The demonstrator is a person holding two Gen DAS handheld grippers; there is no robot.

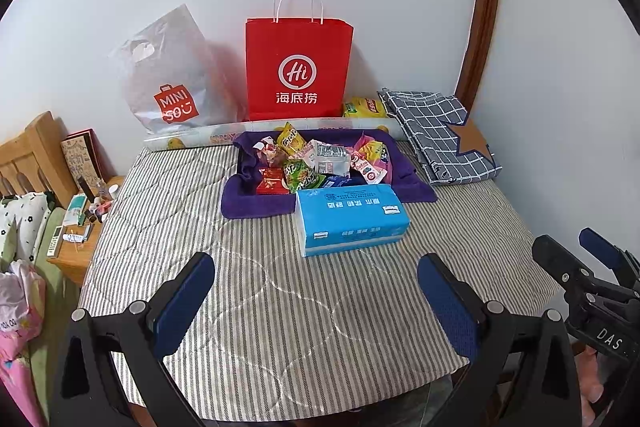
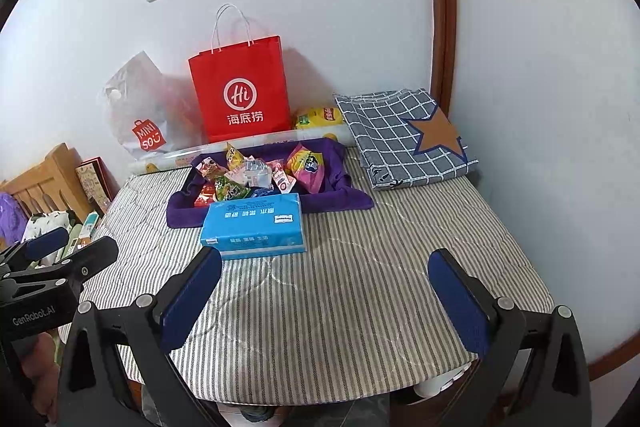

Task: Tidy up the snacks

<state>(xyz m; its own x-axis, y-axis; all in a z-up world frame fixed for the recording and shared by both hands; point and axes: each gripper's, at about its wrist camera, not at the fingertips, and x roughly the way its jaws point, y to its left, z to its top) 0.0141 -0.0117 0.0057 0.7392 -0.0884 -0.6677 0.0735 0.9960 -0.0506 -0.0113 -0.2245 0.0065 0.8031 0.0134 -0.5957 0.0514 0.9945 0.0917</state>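
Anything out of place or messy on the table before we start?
Snack packets lie jumbled on the rumpled purple cloth. One yellow packet sits apart by the red bag. The blue tissue pack overlaps the cloth's front edge.

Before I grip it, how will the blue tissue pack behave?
The blue tissue pack looks soft-wrapped, so it probably dents under the fingers. Likely light for its size. Lying flat on the striped cover, it should slide, not roll.

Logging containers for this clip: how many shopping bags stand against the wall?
2: a red paper bag behind the purple cloth, and a translucent plastic bag leaning to its left. None seems hidden.
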